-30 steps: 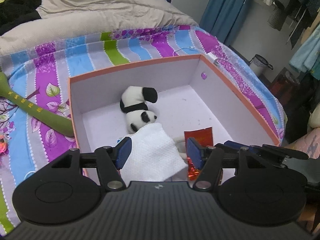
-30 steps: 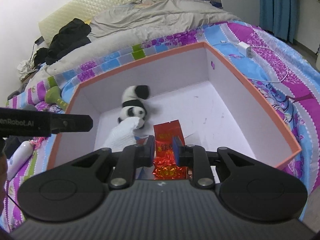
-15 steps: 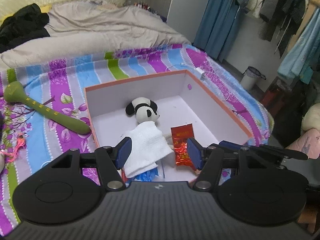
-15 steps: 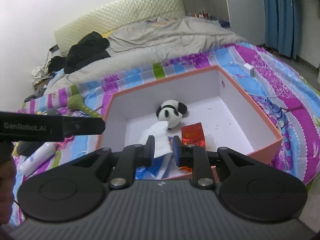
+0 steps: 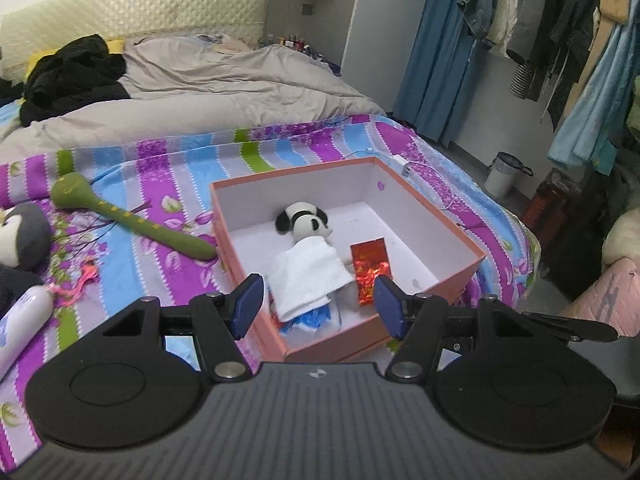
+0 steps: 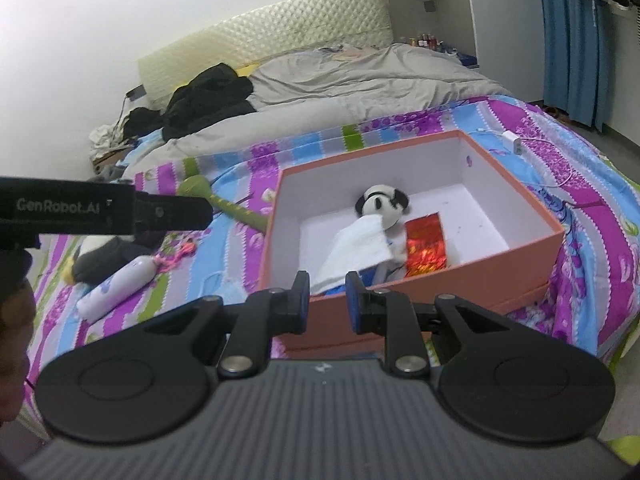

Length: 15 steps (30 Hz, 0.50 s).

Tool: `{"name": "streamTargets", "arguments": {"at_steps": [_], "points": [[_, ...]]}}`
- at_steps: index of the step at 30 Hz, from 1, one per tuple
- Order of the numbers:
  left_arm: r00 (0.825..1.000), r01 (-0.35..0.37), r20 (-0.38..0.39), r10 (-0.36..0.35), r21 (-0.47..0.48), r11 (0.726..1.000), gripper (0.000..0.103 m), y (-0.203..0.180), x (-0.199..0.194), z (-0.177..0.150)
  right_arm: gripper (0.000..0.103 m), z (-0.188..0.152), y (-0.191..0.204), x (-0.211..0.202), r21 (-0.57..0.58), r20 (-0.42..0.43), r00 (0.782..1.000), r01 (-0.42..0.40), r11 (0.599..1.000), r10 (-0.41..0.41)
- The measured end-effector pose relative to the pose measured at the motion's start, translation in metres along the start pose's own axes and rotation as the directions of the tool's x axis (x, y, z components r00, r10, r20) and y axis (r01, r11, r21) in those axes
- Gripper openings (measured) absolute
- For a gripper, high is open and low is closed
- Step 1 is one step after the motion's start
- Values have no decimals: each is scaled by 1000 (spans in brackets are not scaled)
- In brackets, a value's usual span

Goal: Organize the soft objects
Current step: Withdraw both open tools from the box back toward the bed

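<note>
We hold the left claw [image 5: 316, 300] open and empty, and the right claw [image 6: 327, 298] narrowly parted and empty. The panda plush [image 5: 303, 221], white cloth [image 5: 308, 276] and red packet [image 5: 370, 266] lie inside the orange box [image 5: 468, 248] on the bed [image 5: 168, 216].

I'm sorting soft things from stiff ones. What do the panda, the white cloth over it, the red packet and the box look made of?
Panda: plush fabric, with a fuzzy, matte surface.
White cloth: soft textile or thick paper towel; it drapes, finely textured.
Red packet: shiny foil or plastic film, judging by its crinkled glints.
Box: probably stiff cardboard, with straight thin walls, matte orange outside and white inside.
</note>
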<state>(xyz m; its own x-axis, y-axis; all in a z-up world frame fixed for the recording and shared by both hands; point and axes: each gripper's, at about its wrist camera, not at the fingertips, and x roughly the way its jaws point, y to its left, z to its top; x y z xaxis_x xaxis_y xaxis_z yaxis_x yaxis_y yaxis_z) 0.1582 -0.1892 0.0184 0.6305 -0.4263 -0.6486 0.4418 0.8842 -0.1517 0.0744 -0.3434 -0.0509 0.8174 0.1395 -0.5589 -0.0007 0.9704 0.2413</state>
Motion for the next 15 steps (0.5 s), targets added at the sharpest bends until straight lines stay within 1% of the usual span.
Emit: {"name": "streamTargets", "arguments": {"at_steps": [4,10,15], "points": [[1000,-27,6,28,-22,999,67,11,-23,-17,24,-15,21,-10,-48,4,1000,-2,999,2],[997,-79,23,80,-60,995,67,35,-59,-45,24,-37,49,-23,-73,-10,999,-46,996,45],[993,-109,27,113,-108,988,67,54,-85,-76,24,-53,72,-30,-112,-16,996,-84,990,82]]}}
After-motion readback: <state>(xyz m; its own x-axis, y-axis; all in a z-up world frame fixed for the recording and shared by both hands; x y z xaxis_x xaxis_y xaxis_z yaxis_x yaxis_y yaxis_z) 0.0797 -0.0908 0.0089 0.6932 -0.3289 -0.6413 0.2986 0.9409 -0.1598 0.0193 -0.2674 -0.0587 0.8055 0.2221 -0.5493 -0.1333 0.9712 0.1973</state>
